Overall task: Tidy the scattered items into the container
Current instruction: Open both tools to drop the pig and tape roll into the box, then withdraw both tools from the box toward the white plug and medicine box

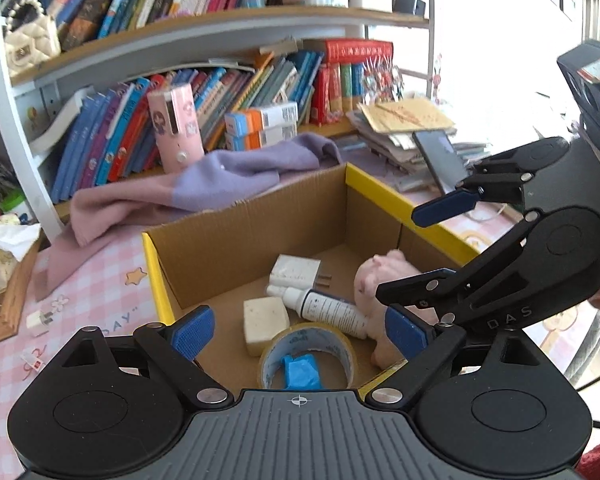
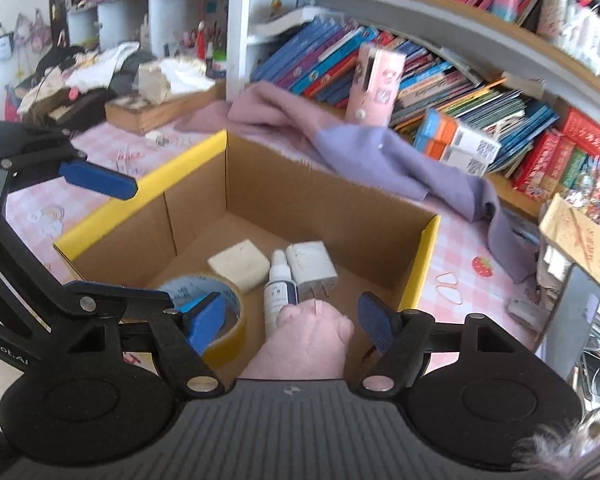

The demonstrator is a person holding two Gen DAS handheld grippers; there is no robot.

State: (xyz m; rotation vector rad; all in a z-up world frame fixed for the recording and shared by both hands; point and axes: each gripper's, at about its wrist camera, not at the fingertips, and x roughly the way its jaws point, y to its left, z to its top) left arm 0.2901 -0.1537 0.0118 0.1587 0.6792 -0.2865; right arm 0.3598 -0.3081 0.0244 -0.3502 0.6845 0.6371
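Observation:
A cardboard box (image 1: 260,224) (image 2: 332,216) with yellow rims stands on the pink checked tablecloth. Inside it lie a tape roll (image 1: 340,346) (image 2: 228,344) with a blue scrap in its hole, a cream block (image 1: 264,318) (image 2: 240,266), a white plug adapter (image 1: 296,270) (image 2: 312,266), a white bottle (image 1: 332,312) (image 2: 278,292) and a pink plush toy (image 1: 374,276) (image 2: 308,332). My left gripper (image 1: 300,332) (image 2: 152,244) hangs open over the box with nothing in it. My right gripper (image 1: 412,248) (image 2: 292,324) is open; the plush toy lies between its pads without touching them.
A small white charger (image 1: 40,320) and a tiny red and white item (image 1: 34,362) lie on the cloth left of the box. A pink and purple scarf (image 1: 204,184) (image 2: 380,152) drapes behind it. Rubber bands (image 2: 448,286), a phone (image 1: 440,160) and book stacks sit to the right.

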